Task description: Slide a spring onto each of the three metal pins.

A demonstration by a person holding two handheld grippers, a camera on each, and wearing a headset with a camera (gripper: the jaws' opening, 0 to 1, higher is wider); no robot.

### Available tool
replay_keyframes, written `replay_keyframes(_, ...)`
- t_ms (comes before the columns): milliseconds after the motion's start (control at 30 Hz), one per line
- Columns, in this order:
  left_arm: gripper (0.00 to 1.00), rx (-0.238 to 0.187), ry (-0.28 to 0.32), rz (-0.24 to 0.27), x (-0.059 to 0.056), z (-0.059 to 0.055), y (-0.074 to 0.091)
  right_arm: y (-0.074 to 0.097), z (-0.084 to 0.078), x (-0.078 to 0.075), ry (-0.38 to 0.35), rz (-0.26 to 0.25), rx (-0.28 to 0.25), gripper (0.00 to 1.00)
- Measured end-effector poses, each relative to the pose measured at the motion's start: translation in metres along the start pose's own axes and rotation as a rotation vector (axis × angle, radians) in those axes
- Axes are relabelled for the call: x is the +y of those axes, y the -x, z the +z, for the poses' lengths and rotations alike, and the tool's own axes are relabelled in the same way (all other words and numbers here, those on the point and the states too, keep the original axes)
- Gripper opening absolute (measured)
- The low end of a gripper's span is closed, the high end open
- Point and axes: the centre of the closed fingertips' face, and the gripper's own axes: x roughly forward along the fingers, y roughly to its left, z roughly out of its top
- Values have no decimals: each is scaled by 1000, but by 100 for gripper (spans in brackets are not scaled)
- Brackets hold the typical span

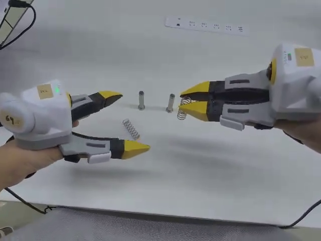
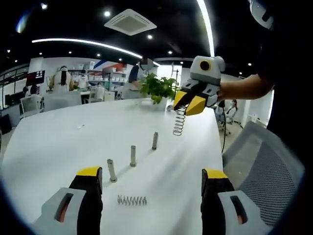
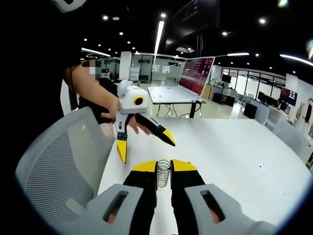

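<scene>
Right gripper (image 1: 193, 103) jaws nearly closed, pinching held spring (image 1: 183, 108) at the tips, just beside a bare pin (image 1: 171, 102). Left gripper (image 1: 130, 121) jaws wide apart, holding nothing; loose spring (image 1: 131, 128) lies on table (image 1: 200, 175) between them.

The left gripper (image 1: 134, 121) and the right gripper (image 1: 181, 102) are made alike: white at the back, grey and black in the middle, with yellow tips on the jaws. A tan sticker is stuck on top of each. A small green light is seen on the left one. A black short sleeve (image 2: 281, 68) is worn.
</scene>
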Motion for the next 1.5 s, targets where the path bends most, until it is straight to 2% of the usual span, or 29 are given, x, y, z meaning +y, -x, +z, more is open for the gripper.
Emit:
replay_keyframes(233,91,-12,9,45,11,-1,9,0,-3,-2,-4,-10,6,7)
replay_keyframes(433,98,-12,20,58,14,-4,13,0,-5,-4,-2,-16,13,7)
replay_keyframes(633,99,-7,22,78,19,-9,18,0,-6,-7,-4,-24,17,7)
replay_keyframes(1000,99,-12,42,75,19,-7,18,-4,-10,-13,-4,-31,27,7)
replay_keyframes(1267,99,-5,49,80,20,-11,19,-11,-17,-30,-10,-63,43,7)
replay_keyframes(1500,99,-3,57,83,21,-13,21,-19,-20,-52,-30,-105,42,7)
